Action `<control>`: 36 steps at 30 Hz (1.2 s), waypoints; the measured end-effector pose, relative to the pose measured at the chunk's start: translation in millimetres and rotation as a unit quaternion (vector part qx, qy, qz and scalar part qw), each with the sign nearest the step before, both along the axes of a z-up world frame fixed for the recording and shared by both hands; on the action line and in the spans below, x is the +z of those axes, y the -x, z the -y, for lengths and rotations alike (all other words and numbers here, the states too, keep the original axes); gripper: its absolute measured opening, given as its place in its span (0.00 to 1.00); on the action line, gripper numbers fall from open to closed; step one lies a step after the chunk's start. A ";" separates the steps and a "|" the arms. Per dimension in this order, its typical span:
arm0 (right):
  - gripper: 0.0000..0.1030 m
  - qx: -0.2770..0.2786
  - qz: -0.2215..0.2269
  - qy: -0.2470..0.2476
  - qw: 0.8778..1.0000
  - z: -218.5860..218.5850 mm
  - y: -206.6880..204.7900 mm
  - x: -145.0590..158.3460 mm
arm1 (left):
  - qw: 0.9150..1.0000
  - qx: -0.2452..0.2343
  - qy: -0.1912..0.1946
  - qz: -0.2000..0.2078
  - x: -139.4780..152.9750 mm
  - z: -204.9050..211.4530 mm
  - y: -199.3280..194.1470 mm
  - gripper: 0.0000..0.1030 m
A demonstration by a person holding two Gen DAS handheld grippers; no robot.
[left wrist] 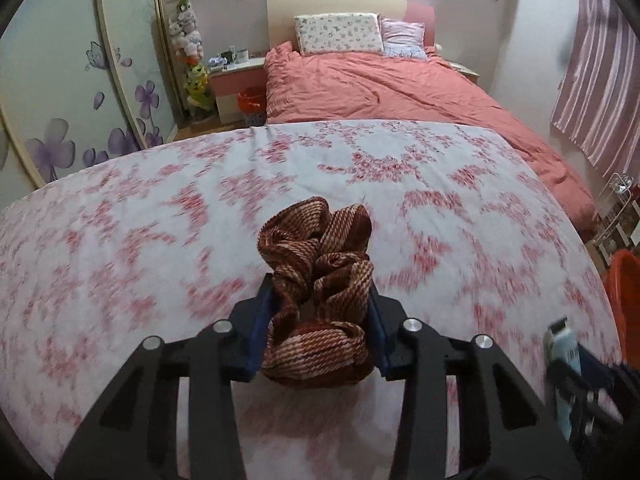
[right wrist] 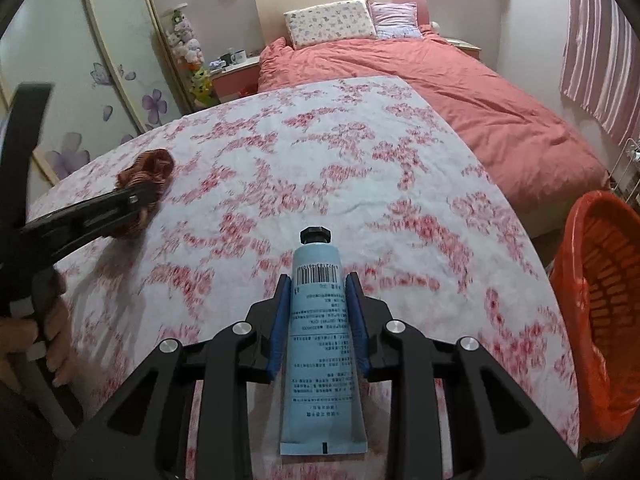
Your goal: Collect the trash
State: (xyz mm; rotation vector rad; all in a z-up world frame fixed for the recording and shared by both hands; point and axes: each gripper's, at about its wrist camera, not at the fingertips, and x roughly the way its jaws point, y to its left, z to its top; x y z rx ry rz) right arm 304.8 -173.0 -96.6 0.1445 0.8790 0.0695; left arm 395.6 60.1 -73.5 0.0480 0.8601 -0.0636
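Two handheld grippers work above a table draped in a white cloth with a red floral print (right wrist: pixel 352 152), set at the foot of a bed with a salmon-pink duvet (left wrist: pixel 380 84). The left gripper (left wrist: pixel 320 304) has its blue-padded jaws pressed against either side of a crumpled brown-and-cream striped scrunchie (left wrist: pixel 320 272), which bulges out ahead of the fingertips and sits low over the cloth; whether it rests on the cloth cannot be told. In the right wrist view the same gripper (right wrist: pixel 140 200) reaches in from the left edge, a person's hand (right wrist: pixel 56 332) on its handle. The right gripper (right wrist: pixel 320 312) is clamped on a pale blue tube with a black cap (right wrist: pixel 320 332), the cap pointing away from the camera and the barcode side facing up, the flat crimped end toward the handle. An orange basket lined with an orange bag (right wrist: pixel 600 320) stands just past the table's right edge. Pillows (left wrist: pixel 340 32) lean against the headboard, and a nightstand (left wrist: pixel 236 80) with mugs sits to the bed's left.
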 end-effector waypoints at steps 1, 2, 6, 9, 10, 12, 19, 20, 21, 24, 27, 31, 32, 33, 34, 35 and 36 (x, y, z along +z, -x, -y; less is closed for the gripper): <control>0.28 0.004 0.000 0.002 1.000 -1.5 6.9 -0.3 | 1.000 -0.002 0.001 0.000 1.4 -4.0 9.3 0.40; 0.28 0.005 0.000 0.003 1.000 -2.8 10.7 0.4 | 1.000 -0.003 0.005 -0.001 2.7 -6.4 16.7 0.40; 0.28 0.015 -0.004 0.000 1.000 -7.4 30.7 1.0 | 1.000 -0.007 0.018 -0.005 4.4 -19.1 55.8 0.40; 0.28 0.024 -0.002 0.009 1.000 -13.0 47.0 1.0 | 0.999 -0.008 0.030 -0.010 3.1 -24.8 82.9 0.42; 0.28 0.026 -0.001 0.010 1.000 -14.5 50.9 0.8 | 0.999 -0.008 0.032 -0.012 2.6 -25.8 90.6 0.45; 0.28 0.027 0.000 0.014 1.000 -16.3 56.2 0.2 | 1.000 -0.005 0.026 -0.014 -0.4 -25.0 102.8 0.48; 0.28 0.015 0.005 0.019 1.000 -19.7 58.2 -1.7 | 0.999 0.013 0.028 -0.023 -9.3 -26.7 108.4 0.55; 0.28 0.014 0.006 0.021 1.000 -20.1 58.5 -2.0 | 0.999 0.014 0.029 -0.022 -9.4 -26.9 108.6 0.54; 0.28 0.014 0.006 0.022 1.000 -20.5 58.1 -2.1 | 0.999 0.015 0.029 -0.022 -9.4 -26.7 108.4 0.54; 0.28 0.013 0.006 0.022 1.000 -20.6 58.3 -2.5 | 0.999 0.017 0.029 -0.021 -12.0 -26.9 109.1 0.55; 0.28 0.013 0.006 0.021 1.000 -20.6 58.2 -2.3 | 0.999 0.019 0.029 -0.022 -14.6 -26.9 108.1 0.59; 0.28 0.013 0.006 0.021 1.000 -20.6 58.7 -2.3 | 0.999 0.019 0.028 -0.020 -16.1 -26.6 109.0 0.60; 0.28 0.013 0.005 0.022 1.000 -20.7 58.6 -2.4 | 0.999 0.019 0.028 -0.020 -16.0 -26.7 109.1 0.60; 0.28 0.013 0.005 0.022 1.000 -20.5 58.7 -2.3 | 0.999 0.019 0.029 -0.020 -15.9 -26.5 109.0 0.60; 0.28 0.013 0.005 0.023 1.000 -20.9 58.5 -2.3 | 0.999 0.019 0.029 -0.021 -15.8 -26.6 109.2 0.60; 0.28 0.013 0.005 0.024 1.000 -21.6 58.5 -2.2 | 0.999 0.019 0.029 -0.021 -15.9 -26.5 109.1 0.60; 0.29 0.013 0.005 0.026 1.000 -22.1 58.2 -2.4 | 0.999 0.019 0.028 -0.021 -15.8 -26.4 109.2 0.60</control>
